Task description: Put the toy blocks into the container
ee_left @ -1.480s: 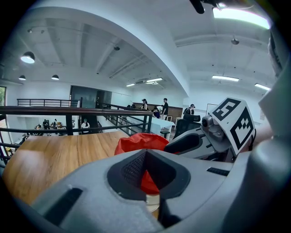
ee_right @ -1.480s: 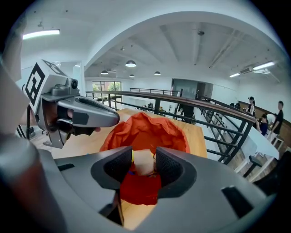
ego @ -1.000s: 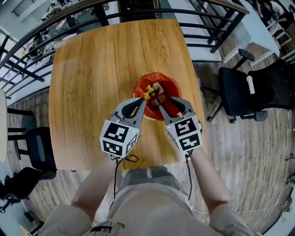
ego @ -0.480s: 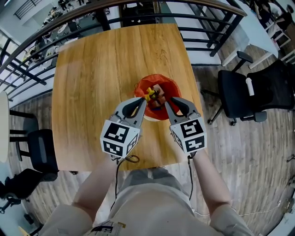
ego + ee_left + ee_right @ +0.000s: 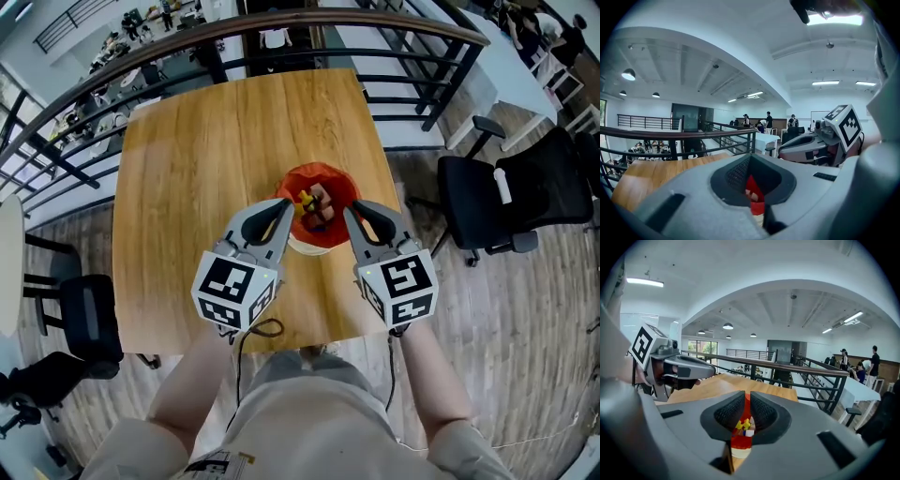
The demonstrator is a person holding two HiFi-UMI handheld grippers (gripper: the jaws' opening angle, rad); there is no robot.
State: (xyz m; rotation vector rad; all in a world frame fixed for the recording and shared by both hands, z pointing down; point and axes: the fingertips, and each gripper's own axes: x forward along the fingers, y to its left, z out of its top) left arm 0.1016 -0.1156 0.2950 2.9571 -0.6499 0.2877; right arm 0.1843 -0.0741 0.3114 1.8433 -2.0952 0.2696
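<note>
right hand-held gripper [image 5: 349, 209] just closing, empty, left hand-held gripper [image 5: 287, 203] closed, beside container [image 5: 323, 174]

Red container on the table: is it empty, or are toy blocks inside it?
Not empty: the red container holds several toy blocks, a yellow one among them, seen from the head view.

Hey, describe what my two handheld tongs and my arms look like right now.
Both the left tongs and right tongs are grey tapered shells with black ribbed pads. Each carries a white cube with black square markers and trails a thin black cable. No sleeves show; the clothing is beige.
</note>
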